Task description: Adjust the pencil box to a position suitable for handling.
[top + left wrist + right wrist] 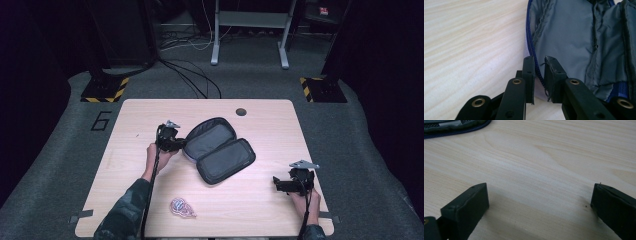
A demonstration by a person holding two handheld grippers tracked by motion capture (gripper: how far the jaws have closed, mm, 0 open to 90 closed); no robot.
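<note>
1. Your left gripper (181, 145) sits at the left rim of the open pouch (220, 150), near the middle of the table (150, 115). In the left gripper view its jaws are closed down on the pouch's zipper edge (537, 72), one jaw outside on the wood, the other inside on the grey lining (574, 40).
2. The pouch lies unzipped and spread flat in two halves, one half toward the far edge, the other angled toward the near right. Its blue zipper runs all round the rim.
3. Your right gripper (278, 184) rests low near the table's near right corner, well apart from the pouch. Its jaws stand wide apart with nothing but bare wood (536, 175) between them.
4. In the right gripper view, a corner of the pouch (454, 126) shows far off at the upper left, with plain wood across to it.
5. A small patterned item (182, 207) lies near the front edge, between your forearms; what it is, you cannot tell from here.
6. Open wood lies left of the left gripper, along the far edge up to a dark round hole (241, 111), and between the pouch and the right gripper.
</note>
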